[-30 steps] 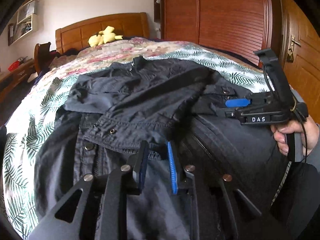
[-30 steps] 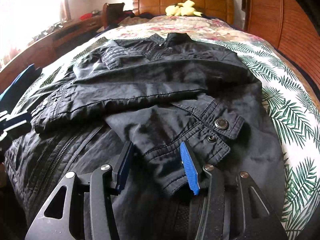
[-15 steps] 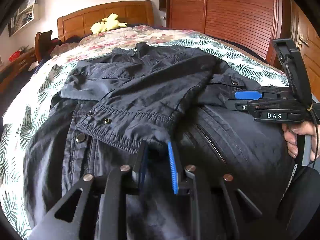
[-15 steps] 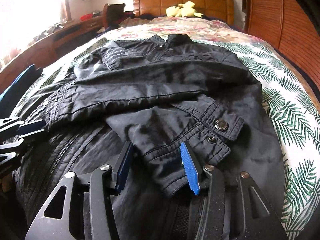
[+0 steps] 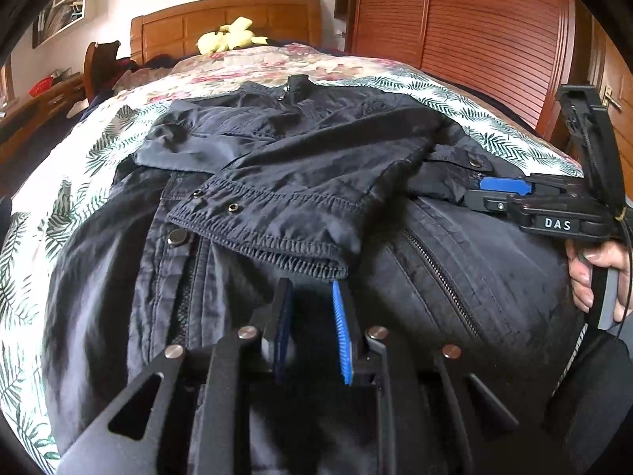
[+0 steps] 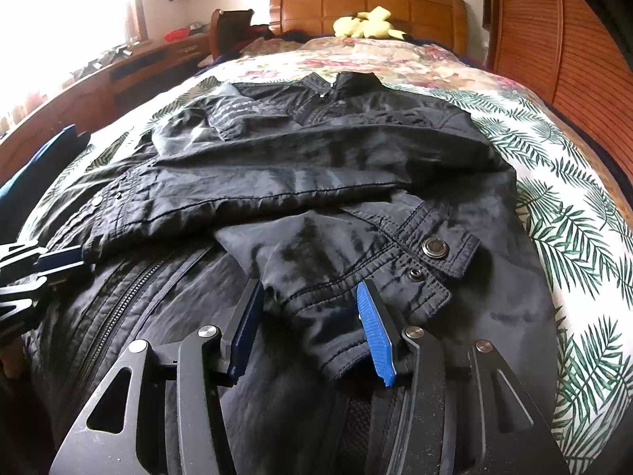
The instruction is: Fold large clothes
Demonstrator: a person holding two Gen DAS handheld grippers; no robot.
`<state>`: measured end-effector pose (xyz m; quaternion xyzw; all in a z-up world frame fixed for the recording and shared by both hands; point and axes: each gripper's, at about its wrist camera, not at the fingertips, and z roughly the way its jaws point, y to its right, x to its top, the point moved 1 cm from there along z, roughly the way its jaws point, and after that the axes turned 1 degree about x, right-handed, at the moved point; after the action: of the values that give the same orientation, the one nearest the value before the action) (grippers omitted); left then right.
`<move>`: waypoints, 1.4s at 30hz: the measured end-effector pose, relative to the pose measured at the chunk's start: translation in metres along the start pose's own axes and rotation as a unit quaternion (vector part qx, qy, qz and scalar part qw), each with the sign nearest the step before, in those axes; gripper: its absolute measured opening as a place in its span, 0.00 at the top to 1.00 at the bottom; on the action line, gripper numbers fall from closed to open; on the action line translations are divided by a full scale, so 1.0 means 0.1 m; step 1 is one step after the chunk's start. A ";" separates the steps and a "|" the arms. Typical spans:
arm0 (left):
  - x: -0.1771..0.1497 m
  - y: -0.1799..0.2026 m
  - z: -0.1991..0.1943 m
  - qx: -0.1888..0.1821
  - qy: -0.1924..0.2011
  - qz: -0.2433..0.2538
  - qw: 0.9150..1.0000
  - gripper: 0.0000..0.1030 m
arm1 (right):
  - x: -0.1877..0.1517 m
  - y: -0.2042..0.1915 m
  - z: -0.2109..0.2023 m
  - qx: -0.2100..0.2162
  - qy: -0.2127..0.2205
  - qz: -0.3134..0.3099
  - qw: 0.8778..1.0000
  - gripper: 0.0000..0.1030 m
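Note:
A large black jacket (image 5: 300, 166) lies flat on the bed, collar at the far end, both sleeves folded across its front; it also shows in the right wrist view (image 6: 316, 166). My left gripper (image 5: 310, 304) is open and empty, just behind the elastic cuff (image 5: 273, 233) of one sleeve, over the hem. My right gripper (image 6: 312, 308) is open, and the buttoned cuff (image 6: 376, 285) of the other sleeve lies between its fingers, not pinched. The right gripper also shows at the right in the left wrist view (image 5: 502, 188), and the left gripper at the left edge of the right wrist view (image 6: 59, 261).
The bed has a leaf and flower print cover (image 6: 573, 245). A yellow plush toy (image 6: 368, 23) sits by the wooden headboard (image 5: 225, 19). A wooden wardrobe (image 5: 474, 27) stands on the right, and a desk (image 6: 130, 71) and a chair on the left.
My left gripper has drawn back toward the hem, and the elastic cuff now lies just beyond its fingertips. My right gripper has hardly moved.

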<state>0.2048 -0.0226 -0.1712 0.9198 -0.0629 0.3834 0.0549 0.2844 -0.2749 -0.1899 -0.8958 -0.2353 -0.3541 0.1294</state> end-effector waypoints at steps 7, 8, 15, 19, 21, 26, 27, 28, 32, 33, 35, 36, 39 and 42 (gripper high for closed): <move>0.09 0.10 -0.04 0.008 0.012 0.005 1.000 0.82 | -0.05 0.07 -0.07 -0.003 0.001 0.002 1.000 0.51; 0.10 0.09 -0.04 0.009 0.012 0.002 1.000 0.82 | -0.06 0.08 -0.08 -0.001 0.002 0.002 1.000 0.51; 0.21 0.08 -0.05 0.017 0.013 -0.018 1.000 0.82 | -0.09 0.15 -0.19 0.006 0.010 0.003 1.000 0.51; 0.24 0.11 -0.06 0.041 0.014 -0.006 0.999 0.82 | -0.12 0.18 -0.25 0.013 0.012 0.003 1.000 0.51; 0.25 0.12 -0.06 0.045 0.012 -0.007 0.999 0.82 | -0.13 0.18 -0.28 0.017 0.014 0.001 1.000 0.51; 0.26 0.18 -0.04 0.057 0.005 -0.027 0.998 0.82 | -0.21 0.22 -0.37 0.021 0.016 -0.013 1.000 0.51; 0.27 0.20 -0.04 0.059 0.007 -0.026 0.998 0.82 | -0.23 0.24 -0.38 0.022 0.015 -0.015 1.000 0.51; 0.27 0.22 -0.04 0.061 0.008 -0.025 0.998 0.82 | -0.25 0.27 -0.38 0.025 0.012 -0.015 1.000 0.51; 0.32 0.27 -0.07 0.057 0.023 -0.014 0.998 0.91 | -0.32 0.41 -0.38 0.027 -0.001 -0.003 1.000 0.51; 0.34 0.29 -0.09 0.060 0.027 -0.008 0.998 0.92 | -0.33 0.43 -0.40 0.029 0.000 0.001 1.000 0.51; 0.37 0.34 -0.15 0.064 0.042 0.003 0.997 0.96 | -0.34 0.47 -0.44 0.031 0.006 0.006 0.999 0.51; 0.37 0.36 -0.19 0.062 0.047 0.003 0.997 0.96 | -0.34 0.48 -0.45 0.030 0.007 0.006 0.999 0.51; 0.37 0.40 -0.31 0.046 0.054 0.002 0.997 0.96 | -0.32 0.49 -0.46 0.034 0.010 0.008 0.999 0.51; 0.34 0.45 -0.34 0.039 0.047 0.006 0.998 0.96 | -0.30 0.45 -0.43 0.032 0.007 0.004 0.999 0.51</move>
<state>0.1975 -0.0643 -0.1210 0.9016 -0.0507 0.4291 0.0194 0.2639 -0.3409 -0.1828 -0.8897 -0.2421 -0.3521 0.1610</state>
